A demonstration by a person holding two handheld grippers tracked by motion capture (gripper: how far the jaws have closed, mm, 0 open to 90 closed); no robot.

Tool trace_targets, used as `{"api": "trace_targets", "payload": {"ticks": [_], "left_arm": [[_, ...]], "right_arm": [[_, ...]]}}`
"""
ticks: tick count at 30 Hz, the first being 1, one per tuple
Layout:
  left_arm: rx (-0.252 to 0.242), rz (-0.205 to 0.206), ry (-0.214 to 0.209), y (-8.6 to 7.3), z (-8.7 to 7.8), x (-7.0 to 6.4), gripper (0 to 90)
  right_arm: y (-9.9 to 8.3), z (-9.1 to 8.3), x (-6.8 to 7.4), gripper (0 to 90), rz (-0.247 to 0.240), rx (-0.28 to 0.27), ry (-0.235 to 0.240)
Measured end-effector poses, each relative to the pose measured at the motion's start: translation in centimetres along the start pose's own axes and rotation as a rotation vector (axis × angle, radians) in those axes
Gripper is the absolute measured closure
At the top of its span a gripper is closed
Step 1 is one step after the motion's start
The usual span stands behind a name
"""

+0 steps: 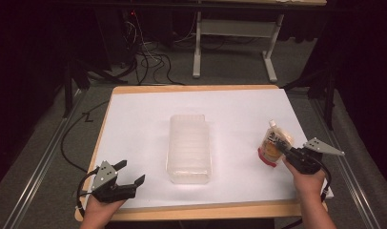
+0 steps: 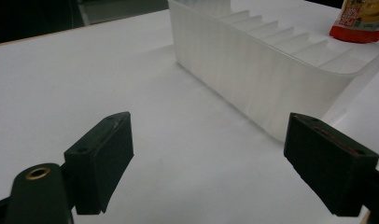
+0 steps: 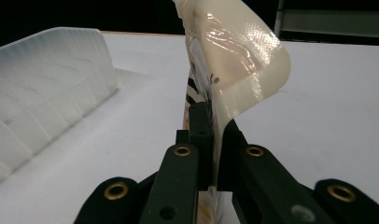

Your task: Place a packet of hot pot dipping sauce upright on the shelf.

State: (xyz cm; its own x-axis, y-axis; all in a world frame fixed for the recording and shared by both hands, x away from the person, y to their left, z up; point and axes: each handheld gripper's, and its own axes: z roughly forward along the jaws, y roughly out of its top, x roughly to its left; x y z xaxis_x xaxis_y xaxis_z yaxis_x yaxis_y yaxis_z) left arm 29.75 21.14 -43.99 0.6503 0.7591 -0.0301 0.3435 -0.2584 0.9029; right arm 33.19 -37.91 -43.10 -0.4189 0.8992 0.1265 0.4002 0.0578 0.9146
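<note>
Right gripper point(image 1: 283, 151): clamped on pouch point(image 1: 273, 145), probably just lifted
Left gripper point(image 1: 129, 175): wide, idle, near-left
Bin point(image 1: 189, 147): centre, empty; pouch not yet inside

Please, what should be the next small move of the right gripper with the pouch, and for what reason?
Probably carry the pouch toward the clear plastic bin at the table's middle. The right gripper is shut on the pouch, whose soft edge bends over the jaws, so the grasp seems secure. The bin looks empty and open on top, and the left gripper rests open, apart from it.
</note>
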Motion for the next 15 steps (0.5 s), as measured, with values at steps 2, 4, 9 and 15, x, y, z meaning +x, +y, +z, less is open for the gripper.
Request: {"api": "trace_targets", "payload": {"ticks": [2,4,9,15], "left_arm": [[0.0,0.0,0.004,0.0,-0.1,0.0,16.4],[0.0,-0.001,0.003,0.0,-0.3,0.1,16.4],[-0.006,0.0,0.009,-0.1,-0.5,0.1,16.4],[-0.004,-0.002,0.013,-0.1,-0.5,0.1,16.4]], "right_arm": [[0.1,-0.1,-0.1,89.9,0.0,-0.007,0.004],[0.3,-0.2,-0.2,89.9,0.002,-0.016,0.011],[0.7,-0.5,-0.1,90.0,-0.018,-0.036,0.043],[1.1,-0.5,0.3,90.0,-0.04,-0.047,0.076]]}}
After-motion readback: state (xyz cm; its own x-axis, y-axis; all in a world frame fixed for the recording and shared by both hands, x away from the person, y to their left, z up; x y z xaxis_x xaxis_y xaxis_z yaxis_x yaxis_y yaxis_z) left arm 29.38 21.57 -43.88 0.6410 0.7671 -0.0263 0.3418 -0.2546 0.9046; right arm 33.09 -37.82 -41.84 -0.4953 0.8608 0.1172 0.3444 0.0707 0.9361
